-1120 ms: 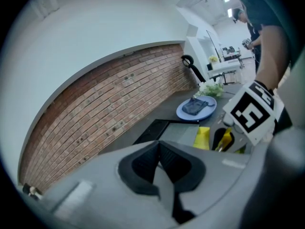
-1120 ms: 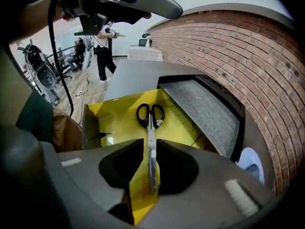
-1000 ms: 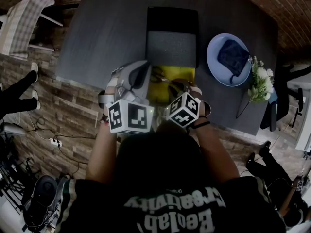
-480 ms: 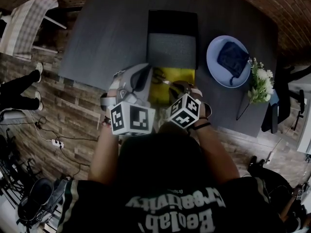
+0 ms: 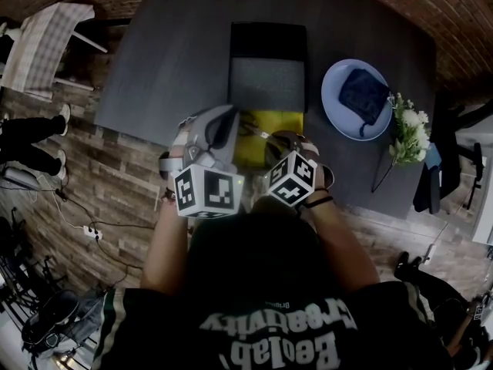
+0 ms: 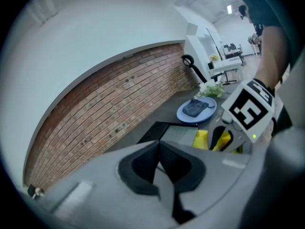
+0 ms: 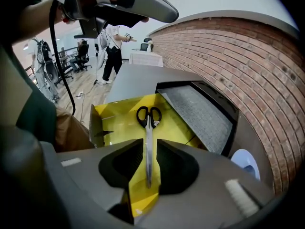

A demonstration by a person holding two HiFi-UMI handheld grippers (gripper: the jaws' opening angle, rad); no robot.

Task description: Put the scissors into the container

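The scissors (image 7: 148, 128), with black handles and long steel blades, lie on the floor of the yellow container (image 7: 119, 123), handles pointing away from me. My right gripper (image 7: 147, 168) hangs over the container with the blades running between its jaws. The jaws stand open, with yellow floor showing beside the blade. In the head view the scissors (image 5: 258, 129) show inside the yellow container (image 5: 273, 120), the right gripper (image 5: 279, 139) just over them. My left gripper (image 5: 229, 116) is held to the left of the container, jaws shut on nothing (image 6: 159, 149).
A black tray with a grey mat (image 5: 268, 75) lies right behind the yellow container. A blue plate (image 5: 350, 120) carrying a dark pouch (image 5: 363, 92) sits at the right, white flowers (image 5: 408, 133) beside it. Brick flooring and people's legs lie beyond the dark table (image 5: 177, 52).
Both grippers and the scissors stay where they were; only the head camera has shifted slightly.
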